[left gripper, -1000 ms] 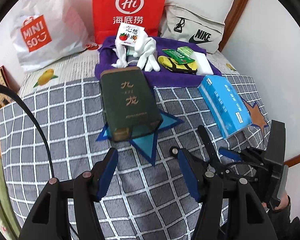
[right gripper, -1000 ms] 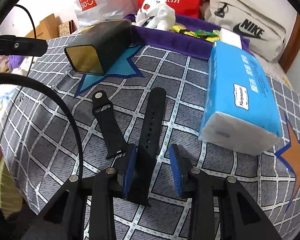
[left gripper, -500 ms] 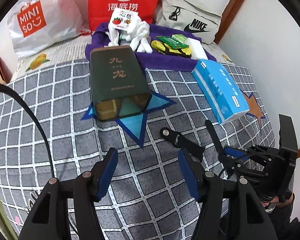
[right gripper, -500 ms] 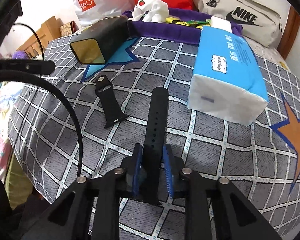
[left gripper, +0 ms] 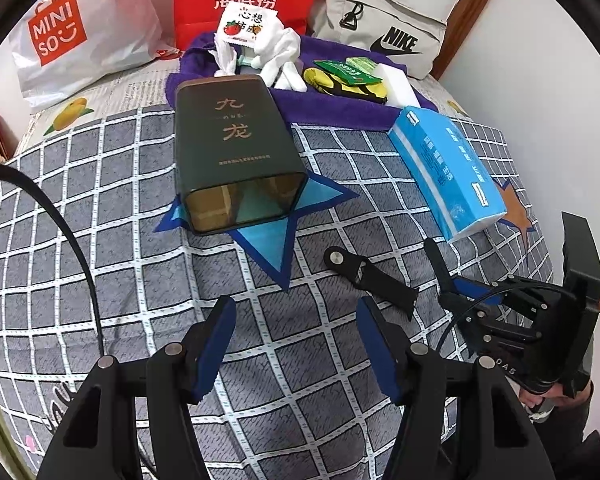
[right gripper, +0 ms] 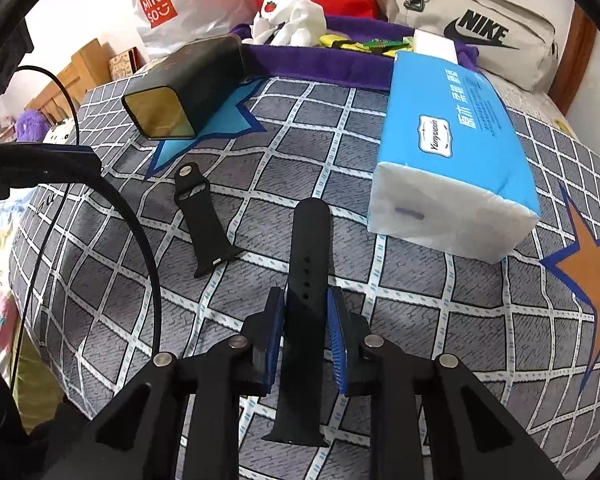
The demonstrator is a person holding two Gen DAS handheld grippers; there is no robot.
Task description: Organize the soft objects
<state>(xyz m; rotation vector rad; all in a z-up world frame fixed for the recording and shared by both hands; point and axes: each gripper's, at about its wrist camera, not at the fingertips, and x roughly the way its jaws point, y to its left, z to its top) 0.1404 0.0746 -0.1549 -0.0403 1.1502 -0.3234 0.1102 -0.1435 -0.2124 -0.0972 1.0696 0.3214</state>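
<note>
Black holed watch strap [right gripper: 310,240] lies flat between the closing right tool [right gripper: 306,328]; left tool [left gripper: 296,344] gapes.

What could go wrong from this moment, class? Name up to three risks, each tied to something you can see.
1. The right claw is closing on the edges of the long strap; this floppy band may buckle or slip out.
2. Much of the strap sticks out ahead of the pads, so on lifting it could droop and drag across the checked blanket.
3. The short strap lies just beside the open left claw, which could nudge it.
</note>
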